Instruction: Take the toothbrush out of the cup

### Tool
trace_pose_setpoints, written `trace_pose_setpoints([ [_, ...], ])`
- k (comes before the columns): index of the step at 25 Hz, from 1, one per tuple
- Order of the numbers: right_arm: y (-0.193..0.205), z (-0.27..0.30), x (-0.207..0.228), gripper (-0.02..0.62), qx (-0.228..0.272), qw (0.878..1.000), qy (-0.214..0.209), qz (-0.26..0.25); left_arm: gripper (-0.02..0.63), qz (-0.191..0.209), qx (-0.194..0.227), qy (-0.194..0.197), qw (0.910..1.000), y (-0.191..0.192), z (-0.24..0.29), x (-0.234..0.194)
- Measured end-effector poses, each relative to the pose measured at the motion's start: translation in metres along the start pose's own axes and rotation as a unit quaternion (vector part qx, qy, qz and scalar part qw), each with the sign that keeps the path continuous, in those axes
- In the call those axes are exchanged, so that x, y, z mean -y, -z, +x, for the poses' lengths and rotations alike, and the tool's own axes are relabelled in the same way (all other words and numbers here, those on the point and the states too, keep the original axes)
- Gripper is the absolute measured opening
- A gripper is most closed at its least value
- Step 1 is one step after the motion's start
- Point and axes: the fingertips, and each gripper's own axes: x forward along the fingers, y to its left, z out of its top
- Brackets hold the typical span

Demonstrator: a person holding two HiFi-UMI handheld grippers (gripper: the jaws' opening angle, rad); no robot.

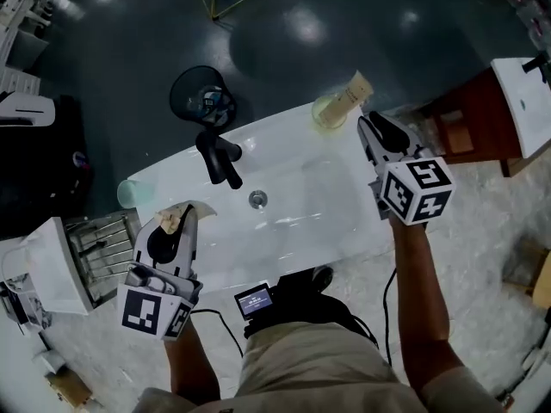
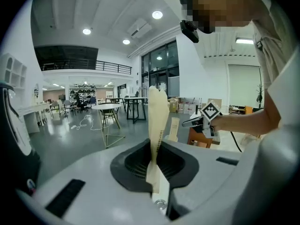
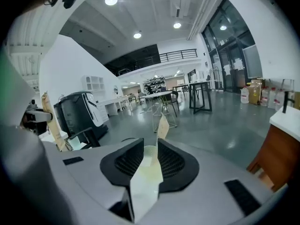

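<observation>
Your left gripper (image 1: 176,224) was clamped shut on a flat beige pack (image 2: 158,111), over the near left of the white sink (image 1: 293,231). Your right gripper (image 1: 366,126) had its jaws apart, lined up on the pale green cup (image 1: 325,114) at the far right. The toothbrush (image 1: 351,91) stood tilted in that cup.

We find no text that we can read. The paper packet (image 2: 158,121) pinched in the left tongs (image 2: 153,156) carries a strip of dark print down one edge, too blurred to make out. The small screen (image 1: 254,299) at the person's waist shows pale lines, too small to read. The left marker cube (image 1: 155,310) and the right marker cube (image 1: 417,189) bear only black-and-white square patterns, no letters.
</observation>
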Motion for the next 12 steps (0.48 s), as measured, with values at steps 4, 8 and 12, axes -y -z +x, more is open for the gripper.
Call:
trace_pose_setpoints([
  [4,0.022,0.045,0.01,0.1,-0.011,1.0,-0.001,0.014,0.026,-0.014,-0.015,-0.006,0.9998,0.026,0.015,-0.014],
  [8,0.032,0.073,0.017,0.124,-0.019,1.0,-0.003,0.022,0.026,-0.022,-0.027,-0.012,0.9993,0.041,0.024,-0.025],
  [12,0.037,0.087,0.02,0.143,-0.021,1.0,-0.003,0.023,0.026,-0.039,-0.018,-0.012,0.999,0.042,0.028,-0.026],
])
